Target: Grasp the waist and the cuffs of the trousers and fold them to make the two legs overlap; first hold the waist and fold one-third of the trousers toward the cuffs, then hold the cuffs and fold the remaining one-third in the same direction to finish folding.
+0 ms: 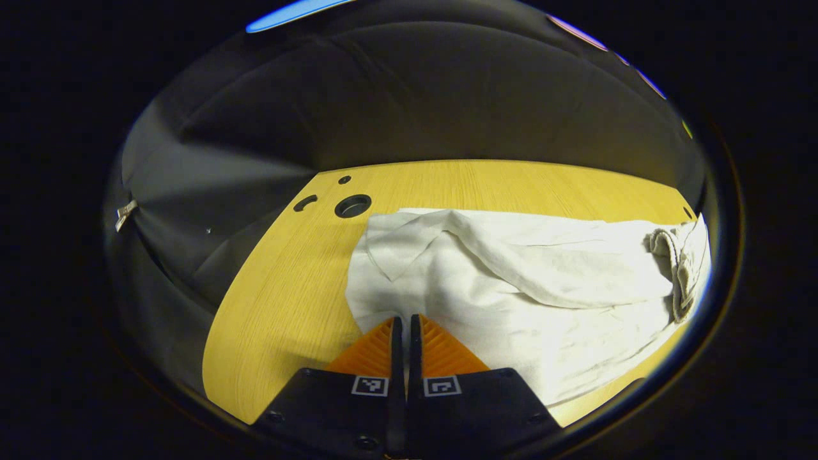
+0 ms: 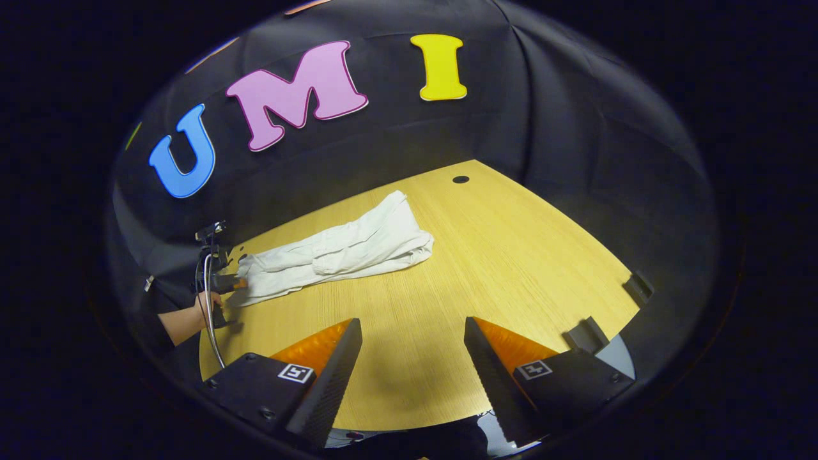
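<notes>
White trousers (image 1: 511, 281) lie crumpled lengthwise on the yellow wooden table (image 1: 287, 300). My left gripper (image 1: 404, 319) is shut, its tips pinching the near edge of the cloth. At the far right a rolled hem (image 1: 671, 262) bunches up. In the right gripper view the trousers (image 2: 345, 252) stretch across the far left of the table (image 2: 511, 255), and the left gripper (image 2: 231, 282) sits at their left end, held by a hand (image 2: 192, 319). My right gripper (image 2: 412, 332) hovers open over bare wood, well short of the trousers.
A round hole (image 1: 352, 206) and smaller openings sit in the table near the trousers' left end. Another hole (image 2: 460, 179) lies at the far edge. Two dark brackets (image 2: 585, 332) clamp the right edge. Black cloth walls surround the table.
</notes>
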